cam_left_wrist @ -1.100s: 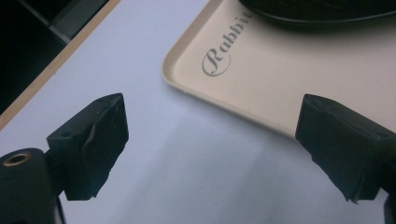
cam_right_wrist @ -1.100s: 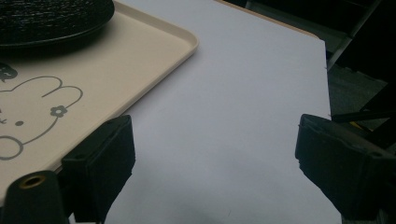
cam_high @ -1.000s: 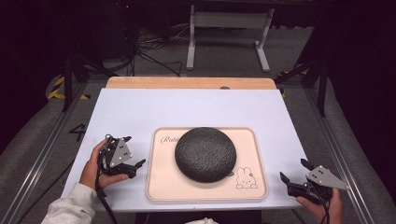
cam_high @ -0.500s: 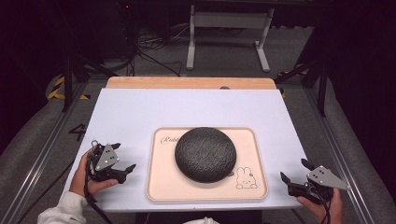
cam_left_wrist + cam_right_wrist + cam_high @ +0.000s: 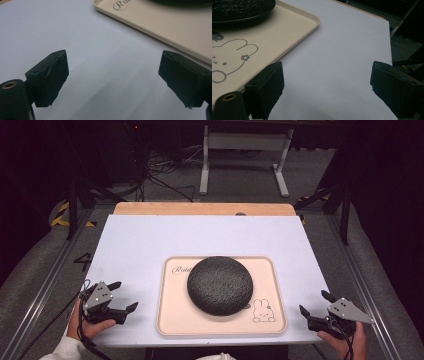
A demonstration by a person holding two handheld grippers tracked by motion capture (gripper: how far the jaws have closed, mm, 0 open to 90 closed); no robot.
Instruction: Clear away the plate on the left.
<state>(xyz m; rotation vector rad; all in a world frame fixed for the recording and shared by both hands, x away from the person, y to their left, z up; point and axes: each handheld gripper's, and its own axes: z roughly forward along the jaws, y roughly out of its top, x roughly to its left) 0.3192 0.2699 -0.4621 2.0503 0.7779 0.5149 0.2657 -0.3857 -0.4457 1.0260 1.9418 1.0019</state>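
- My left gripper [image 5: 121,298] is black, with a grey three-cornered plate on top and a thin dark cable.
- My right gripper [image 5: 314,304] matches it, plate included.
- My fingers [image 5: 47,77] are chunky black blocks with small holes; a brass-ringed hole sits by one.
- I wear a pale sleeve [image 5: 62,351].

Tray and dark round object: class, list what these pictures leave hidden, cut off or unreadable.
- Script word on the tray: cut by the top edge in the left gripper view, too small in the high view.
- Tray surface beneath the dark round object: covered by it.
- Rabbit drawing: cut by the left edge in the right gripper view.
- Small marks beside the rabbit: too small to read.
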